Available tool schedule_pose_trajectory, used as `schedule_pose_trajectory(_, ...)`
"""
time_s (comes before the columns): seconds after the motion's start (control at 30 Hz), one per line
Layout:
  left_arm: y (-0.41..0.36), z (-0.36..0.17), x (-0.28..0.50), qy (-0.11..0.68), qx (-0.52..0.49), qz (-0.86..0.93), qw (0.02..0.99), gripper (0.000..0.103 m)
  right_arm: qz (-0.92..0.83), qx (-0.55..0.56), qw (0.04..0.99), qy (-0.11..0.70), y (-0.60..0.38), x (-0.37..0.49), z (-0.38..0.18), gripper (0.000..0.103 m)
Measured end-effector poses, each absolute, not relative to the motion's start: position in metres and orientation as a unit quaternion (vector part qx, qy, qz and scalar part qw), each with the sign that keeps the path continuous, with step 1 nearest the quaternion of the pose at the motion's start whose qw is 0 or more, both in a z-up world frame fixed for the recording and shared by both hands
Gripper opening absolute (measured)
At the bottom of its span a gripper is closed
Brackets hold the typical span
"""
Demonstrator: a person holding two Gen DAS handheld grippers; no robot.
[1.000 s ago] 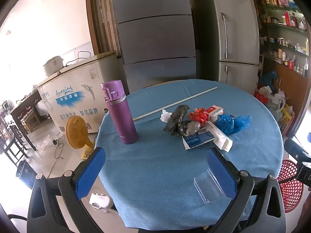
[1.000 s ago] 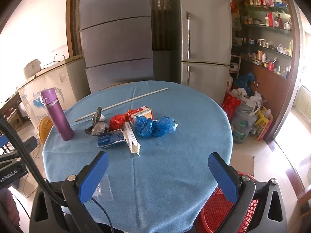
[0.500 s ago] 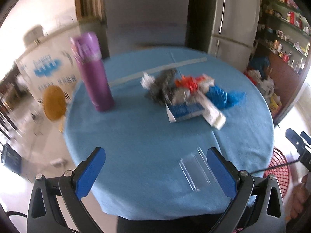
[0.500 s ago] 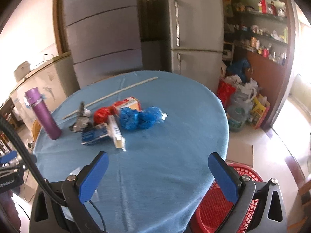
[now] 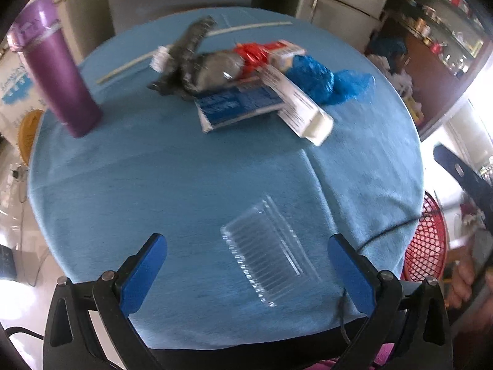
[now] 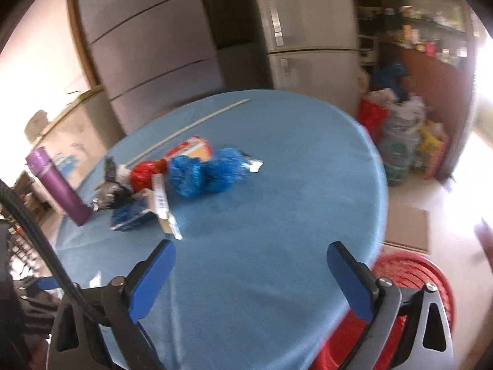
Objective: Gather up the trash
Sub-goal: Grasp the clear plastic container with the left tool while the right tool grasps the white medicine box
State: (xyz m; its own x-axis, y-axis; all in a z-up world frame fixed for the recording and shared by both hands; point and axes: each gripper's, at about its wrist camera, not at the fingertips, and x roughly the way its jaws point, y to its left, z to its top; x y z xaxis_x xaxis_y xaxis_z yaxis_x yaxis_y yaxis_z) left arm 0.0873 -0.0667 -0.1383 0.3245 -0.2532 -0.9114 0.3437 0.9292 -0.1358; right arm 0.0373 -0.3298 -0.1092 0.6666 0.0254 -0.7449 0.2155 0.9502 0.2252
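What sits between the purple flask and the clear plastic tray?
Only bare blue tablecloth between the flask and the tray, seen in the left wrist view.

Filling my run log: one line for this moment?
left tongs open over clear tray | right tongs open, empty | red basket beside table

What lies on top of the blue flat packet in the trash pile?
The white carton overlaps the blue packet's right end, and the grey crumpled bag covers its far edge. Whatever is beneath the packet is hidden.
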Motion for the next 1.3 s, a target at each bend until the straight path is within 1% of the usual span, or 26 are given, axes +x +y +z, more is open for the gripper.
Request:
schedule_pose_trajectory(0.03,-0.065,-0.143,0.089,0.558,0.044,-0.181,0.809,0.102,-0.037,0.148,0.9,0.407,-0.327,0.047,-0.112,0.09)
schedule_pose_trajectory(0.1,-0.064,-0.149,0.092,0.567,0.037,-0.182,0.802,0.095,0.003,0.147,0.897,0.417,-0.319,0.071,-0.12,0.086)
schedule_pose_trajectory(0.13,-0.063,-0.151,0.094,0.571,0.032,-0.183,0.8,0.089,0.025,0.147,0.893,0.424,-0.314,0.086,-0.125,0.085)
schedule_pose_trajectory(0.17,-0.062,-0.154,0.096,0.575,0.03,-0.182,0.797,0.08,0.045,0.148,0.889,0.431,-0.308,0.099,-0.13,0.082)
schedule_pose_trajectory(0.2,-0.06,-0.156,0.098,0.58,0.022,-0.187,0.793,0.077,0.063,0.148,0.884,0.439,-0.3,0.113,-0.136,0.078)
schedule_pose_trajectory(0.3,-0.059,-0.158,0.1,0.583,0.001,-0.207,0.786,0.071,0.093,0.136,0.875,0.456,-0.279,0.143,-0.153,0.07)
schedule_pose_trajectory(0.33,-0.06,-0.157,0.1,0.58,0.001,-0.212,0.786,0.066,0.098,0.126,0.872,0.464,-0.271,0.153,-0.16,0.068)
schedule_pose_trajectory(0.37,-0.061,-0.157,0.101,0.578,0.001,-0.217,0.787,0.061,0.104,0.12,0.867,0.472,-0.263,0.162,-0.166,0.062)
schedule_pose_trajectory(0.4,-0.059,-0.156,0.1,0.577,-0.001,-0.22,0.787,0.059,0.109,0.118,0.863,0.478,-0.26,0.167,-0.171,0.055)
schedule_pose_trajectory(0.43,-0.059,-0.156,0.1,0.576,-0.004,-0.222,0.787,0.059,0.115,0.115,0.859,0.485,-0.254,0.174,-0.178,0.049)
schedule_pose_trajectory(0.47,-0.058,-0.156,0.1,0.575,-0.008,-0.224,0.787,0.058,0.115,0.106,0.855,0.494,-0.247,0.18,-0.185,0.039)
schedule_pose_trajectory(0.53,-0.056,-0.155,0.1,0.574,-0.015,-0.228,0.786,0.056,0.114,0.098,0.849,0.507,-0.239,0.187,-0.194,0.035)
schedule_pose_trajectory(0.57,-0.055,-0.155,0.101,0.573,-0.017,-0.23,0.786,0.054,0.117,0.098,0.848,0.508,-0.236,0.188,-0.196,0.027)
schedule_pose_trajectory(0.6,-0.054,-0.155,0.101,0.573,-0.018,-0.232,0.786,0.054,0.118,0.096,0.849,0.505,-0.233,0.188,-0.196,0.024)
schedule_pose_trajectory(0.7,-0.052,-0.153,0.104,0.567,-0.02,-0.233,0.79,0.051,0.11,0.088,0.864,0.484,-0.229,0.177,-0.189,0.021)
schedule_pose_trajectory(0.87,-0.051,-0.153,0.107,0.559,-0.016,-0.232,0.796,0.048,0.104,0.112,0.866,0.475,-0.243,0.152,-0.181,0.021)
schedule_pose_trajectory(0.97,-0.042,-0.152,0.107,0.552,-0.01,-0.226,0.802,0.048,0.101,0.135,0.856,0.489,-0.258,0.138,-0.182,0.021)
schedule_pose_trajectory(1.07,-0.039,-0.149,0.115,0.538,0.007,-0.212,0.816,0.048,0.103,0.166,0.856,0.478,-0.271,0.137,-0.177,0.022)
schedule_pose_trajectory(1.13,-0.037,-0.148,0.116,0.53,0.017,-0.2,0.824,0.048,0.091,0.173,0.852,0.487,-0.276,0.137,-0.175,0.024)
schedule_pose_trajectory(1.23,-0.027,-0.147,0.122,0.535,0.006,-0.203,0.82,0.049,0.075,0.142,0.856,0.491,-0.272,0.141,-0.172,0.03)
schedule_pose_trajectory(1.3,-0.019,-0.148,0.122,0.536,0.004,-0.201,0.82,0.049,0.075,0.098,0.862,0.492,-0.259,0.144,-0.17,0.041)
